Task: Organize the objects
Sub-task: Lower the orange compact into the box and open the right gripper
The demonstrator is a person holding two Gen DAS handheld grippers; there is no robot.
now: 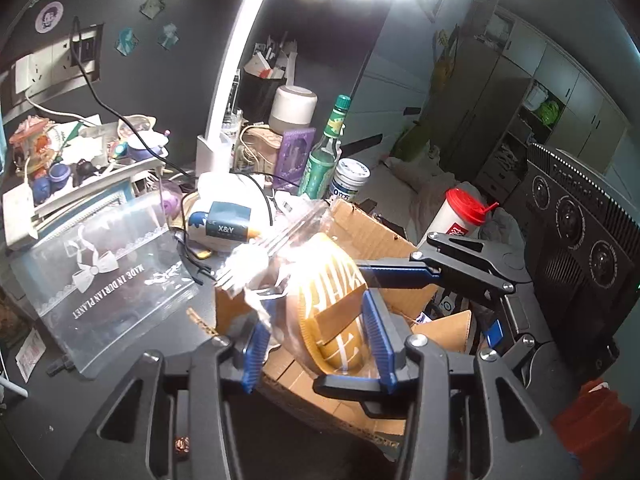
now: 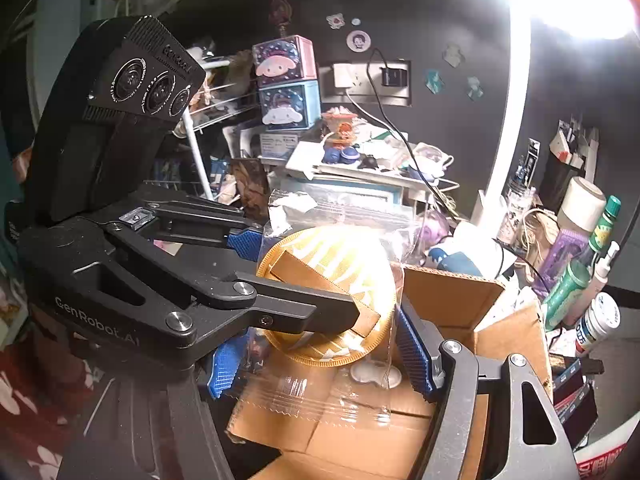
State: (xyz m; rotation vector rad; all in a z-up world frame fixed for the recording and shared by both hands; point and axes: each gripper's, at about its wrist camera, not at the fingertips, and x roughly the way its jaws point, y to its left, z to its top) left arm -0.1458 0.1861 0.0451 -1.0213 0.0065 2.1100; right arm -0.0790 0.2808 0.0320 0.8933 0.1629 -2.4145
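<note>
- In the left wrist view, a clear pouch (image 1: 108,264) printed "MADE IN DURIAN PLANET" is seen lying on the dark worktop (image 1: 48,412) at 9 o'clock.
- A gold coin in a clear bag (image 1: 328,300) is seen at the centre, held above an open cardboard box (image 1: 360,232).
- The left tool (image 1: 316,344) is pressed onto the bagged coin, with one blue pad (image 1: 376,336) against its right face and the other at the bag's left side.
- At 12 o'clock behind the box, a green bottle (image 1: 326,148) is seen upright, just beside a white pill jar (image 1: 348,178).
- The right tool (image 1: 376,312) is seen entering from 3 o'clock, one finger behind the coin and one below it.
- In the right wrist view, the left tool (image 2: 304,280) is seen reaching in from 9 o'clock, a black finger across the coin's face.
- The right tool (image 2: 316,352) is closed on the same bag (image 2: 332,288); a blue pad (image 2: 416,356) lies at the bag's right edge, and the left pad is partly hidden.
- The box (image 2: 452,300) is seen beneath and at 3 o'clock of the coin.
</note>
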